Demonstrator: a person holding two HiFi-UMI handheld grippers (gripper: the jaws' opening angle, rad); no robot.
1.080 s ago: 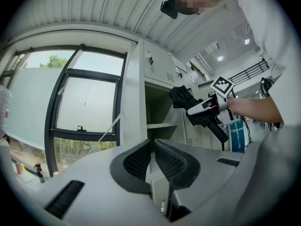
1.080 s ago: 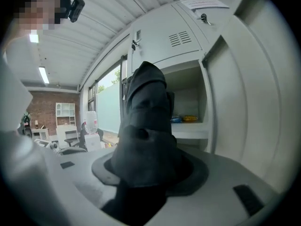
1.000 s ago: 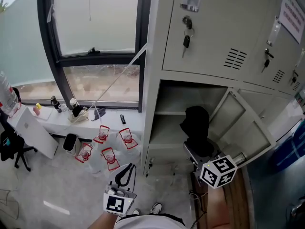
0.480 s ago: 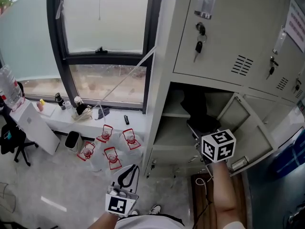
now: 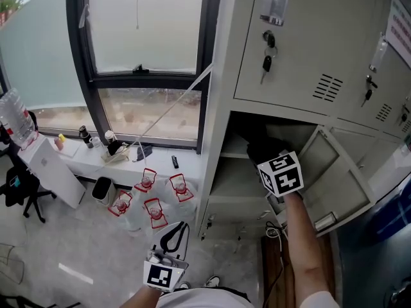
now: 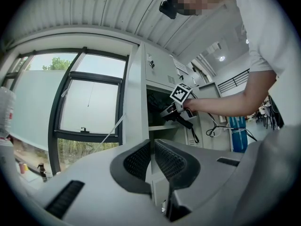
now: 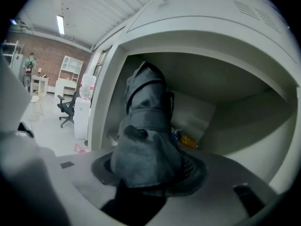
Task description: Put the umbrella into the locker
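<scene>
Pale floor (image 5: pixel 58 242), window sill (image 5: pixel 157 162), grey locker (image 5: pixel 218 133) open — right gripper (image 7: pixel 148 173) clamping umbrella (image 7: pixel 146 121)

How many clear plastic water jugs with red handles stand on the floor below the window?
4: back-left clear red-handled jug, back-right jug, front-left jug, front-right jug, clustered near the grey metal locker. More may be hidden.

Umbrella (image 7: pixel 146 126): dark grey cloth, near black in the lowest folds.
Locker (image 5: pixel 302 43): pale grey throughout, vent slots dark.
Key heads (image 5: pixel 266 61): black.
Cube (image 5: pixel 280 173) on your right gripper (image 7: pixel 148 168): white faces with black square markers.
Your left gripper (image 6: pixel 152 147): light grey body, dark grey pads (image 6: pixel 137 161) with a fine dotted mesh.
Window frame (image 5: pixel 209 63): black.
Water bottles (image 5: pixel 149 201): clear, red handles.
Floor (image 5: pixel 77 249): mottled grey.
Brick wall (image 7: pixel 42 48): red-brown.
</scene>
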